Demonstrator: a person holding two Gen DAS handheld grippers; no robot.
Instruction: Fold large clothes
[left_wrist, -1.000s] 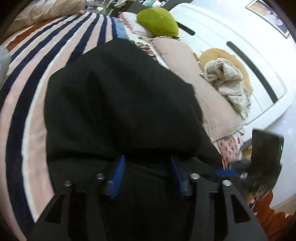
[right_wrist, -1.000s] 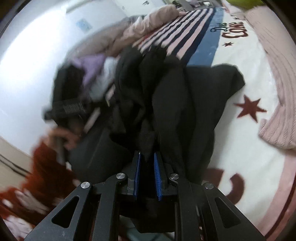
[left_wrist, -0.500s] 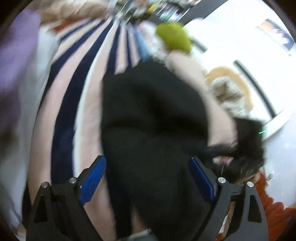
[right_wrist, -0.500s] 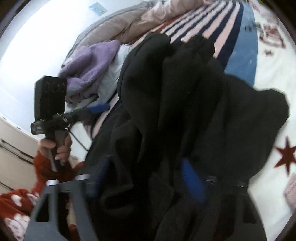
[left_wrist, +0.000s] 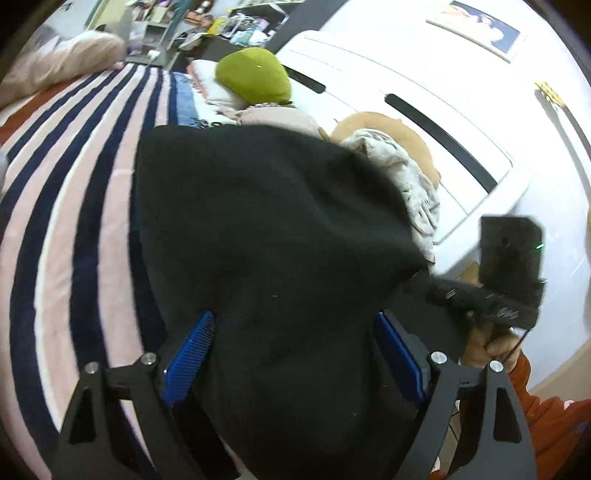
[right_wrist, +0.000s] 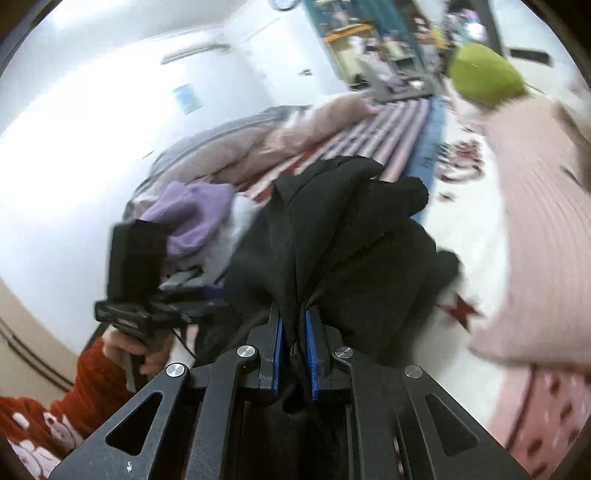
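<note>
The right hand-held gripper (right_wrist: 293, 345), spread a half-second ago, now pinches a gathered fold of the black garment (right_wrist: 343, 243), which bunches toward twelve o'clock over the striped bed (right_wrist: 391, 125), while the left hand-held gripper (left_wrist: 295, 354) stays spread wide around the cloth without clamping it.
</note>
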